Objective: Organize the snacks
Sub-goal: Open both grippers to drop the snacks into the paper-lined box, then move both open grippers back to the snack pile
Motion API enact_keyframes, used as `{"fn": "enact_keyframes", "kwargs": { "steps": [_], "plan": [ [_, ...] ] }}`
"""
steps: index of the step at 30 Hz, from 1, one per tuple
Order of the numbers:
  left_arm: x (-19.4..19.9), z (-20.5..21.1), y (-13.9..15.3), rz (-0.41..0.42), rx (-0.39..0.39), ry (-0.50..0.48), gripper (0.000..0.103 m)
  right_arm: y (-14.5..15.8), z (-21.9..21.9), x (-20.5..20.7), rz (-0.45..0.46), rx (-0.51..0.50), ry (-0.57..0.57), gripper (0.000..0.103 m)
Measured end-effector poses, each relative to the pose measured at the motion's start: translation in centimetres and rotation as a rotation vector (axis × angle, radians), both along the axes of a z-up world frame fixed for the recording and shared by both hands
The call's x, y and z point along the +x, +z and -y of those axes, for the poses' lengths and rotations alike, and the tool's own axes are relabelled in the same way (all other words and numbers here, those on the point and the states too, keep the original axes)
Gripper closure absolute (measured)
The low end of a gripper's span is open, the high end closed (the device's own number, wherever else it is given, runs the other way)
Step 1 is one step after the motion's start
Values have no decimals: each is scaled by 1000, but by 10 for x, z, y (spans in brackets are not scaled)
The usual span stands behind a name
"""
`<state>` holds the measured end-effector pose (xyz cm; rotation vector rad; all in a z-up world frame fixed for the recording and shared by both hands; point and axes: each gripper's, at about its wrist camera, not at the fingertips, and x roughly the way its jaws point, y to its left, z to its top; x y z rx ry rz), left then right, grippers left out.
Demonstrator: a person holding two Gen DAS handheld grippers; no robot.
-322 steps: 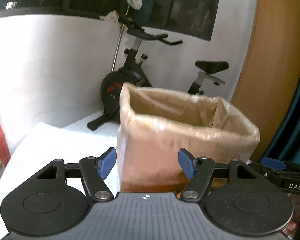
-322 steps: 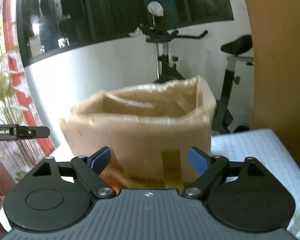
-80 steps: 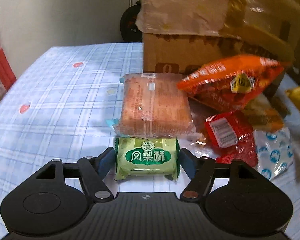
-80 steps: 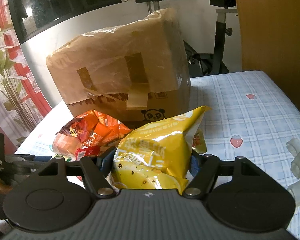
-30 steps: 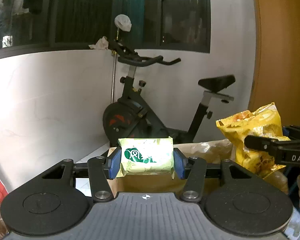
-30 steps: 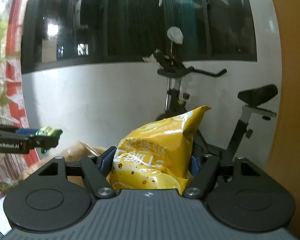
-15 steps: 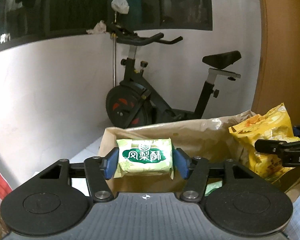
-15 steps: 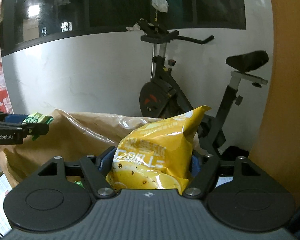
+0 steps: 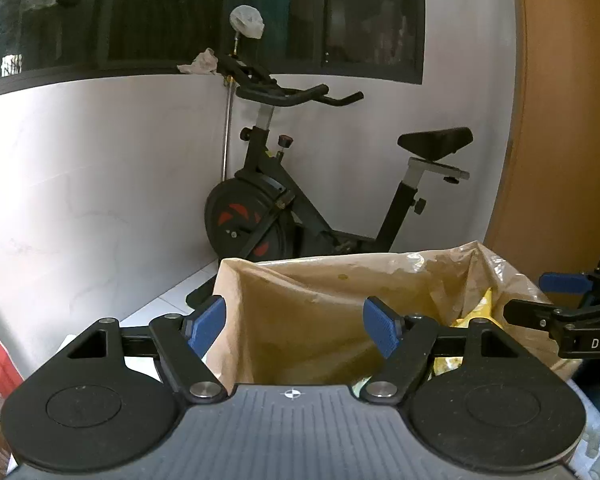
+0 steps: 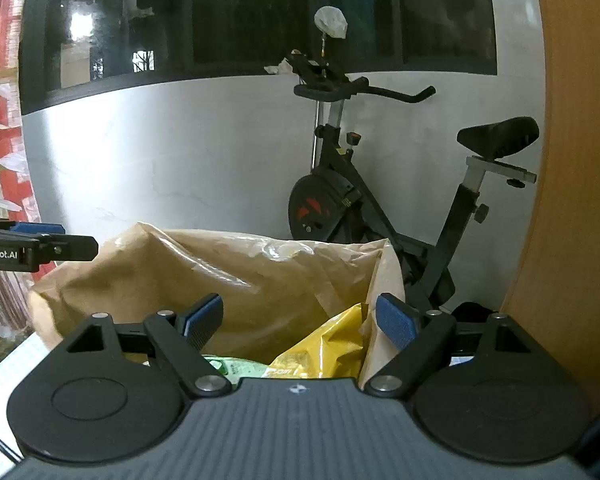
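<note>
Tan plastic-lined cardboard box [image 10: 260, 280] holds yellow crinkly chip bag [image 10: 332, 344] and green wrapped pastry [image 10: 228, 366]. Left gripper [image 9: 294, 324], right gripper [image 10: 300, 322] both wide, empty. Risk: fingers snagging the loose liner on withdrawal.

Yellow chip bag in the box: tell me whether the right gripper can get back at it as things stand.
Probably yes. The right gripper is open above the box, the yellow chip bag lies just below its fingers, and nothing covers it.
</note>
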<state>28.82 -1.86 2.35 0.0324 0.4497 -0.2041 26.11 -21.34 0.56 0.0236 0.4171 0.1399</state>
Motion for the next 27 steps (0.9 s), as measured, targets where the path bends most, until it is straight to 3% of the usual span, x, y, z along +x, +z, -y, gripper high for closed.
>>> {"fn": "enact_keyframes", "kwargs": {
  "steps": [11, 27],
  "plan": [
    [-46, -27, -2, 4, -77, 27, 25, 1, -6, -47, 52, 8, 18, 16],
    [-107, -55, -50, -28, -63, 109, 25, -42, -22, -109, 95, 19, 34, 16]
  ]
}}
